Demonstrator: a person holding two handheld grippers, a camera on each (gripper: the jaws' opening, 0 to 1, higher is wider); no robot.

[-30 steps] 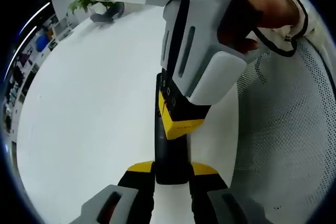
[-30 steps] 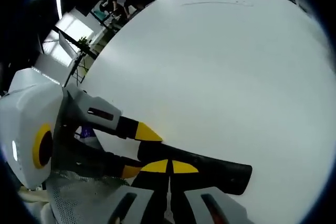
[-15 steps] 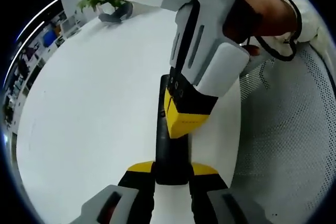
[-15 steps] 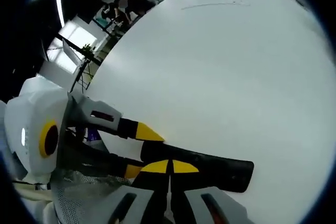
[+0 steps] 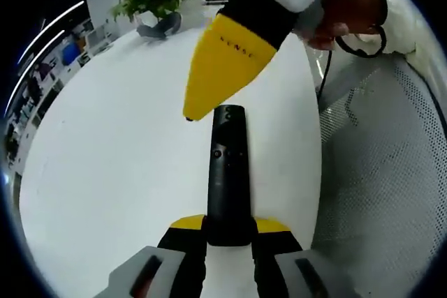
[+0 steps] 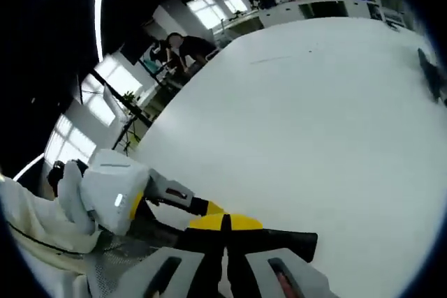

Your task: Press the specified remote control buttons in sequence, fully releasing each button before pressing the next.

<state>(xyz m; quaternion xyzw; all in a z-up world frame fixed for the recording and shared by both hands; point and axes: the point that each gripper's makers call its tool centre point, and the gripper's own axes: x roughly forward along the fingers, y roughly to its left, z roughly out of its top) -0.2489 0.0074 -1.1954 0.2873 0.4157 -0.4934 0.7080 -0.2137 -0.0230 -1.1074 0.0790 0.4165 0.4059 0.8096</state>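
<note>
The remote (image 5: 228, 172) is being pinched by the left gripper (image 5: 228, 232). The right gripper (image 5: 220, 75), fingers pressed together, is being held clear at 12 o'clock.

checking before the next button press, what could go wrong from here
The remote is clamped only at its near end by the left gripper, so a press far along it could lever it loose. The right gripper hangs shut above the remote's far end, off to one side of the buttons, so a straight descent might miss or catch the wrong one.
</note>
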